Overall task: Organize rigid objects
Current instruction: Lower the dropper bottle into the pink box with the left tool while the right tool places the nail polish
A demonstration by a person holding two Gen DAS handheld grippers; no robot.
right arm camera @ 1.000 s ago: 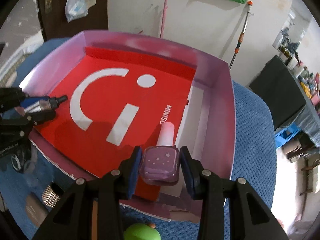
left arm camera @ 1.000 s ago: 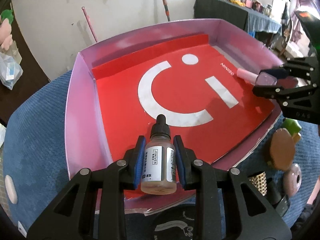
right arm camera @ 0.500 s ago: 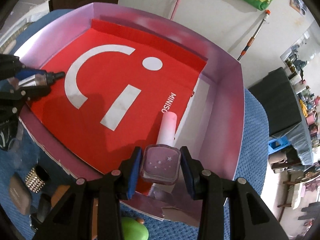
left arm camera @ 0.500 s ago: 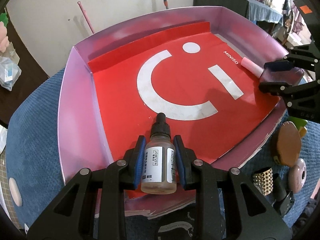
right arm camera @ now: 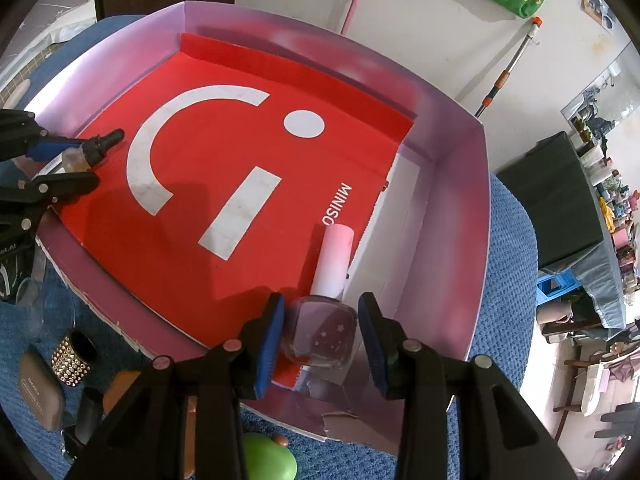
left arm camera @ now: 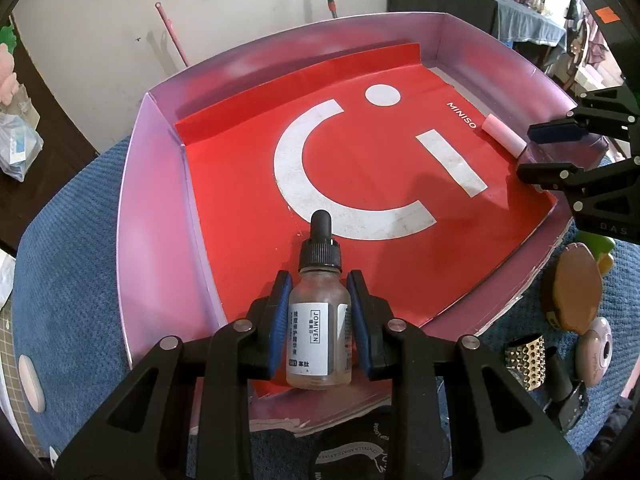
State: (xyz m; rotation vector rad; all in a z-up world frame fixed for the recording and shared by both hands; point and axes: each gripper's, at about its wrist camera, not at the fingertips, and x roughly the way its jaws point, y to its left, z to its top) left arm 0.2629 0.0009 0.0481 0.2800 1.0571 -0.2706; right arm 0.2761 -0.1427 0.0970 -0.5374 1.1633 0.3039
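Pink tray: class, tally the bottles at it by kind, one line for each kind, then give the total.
Dropper bottle: 1
Nail polish bottle: 1
Total: 2

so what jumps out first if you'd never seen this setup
The big pink box lined with a red sheet bearing a white logo fills both views. At its near edge the left hand-held gripper clamps a dropper bottle; at the right side the right hand-held gripper holds a purple nail polish bottle.
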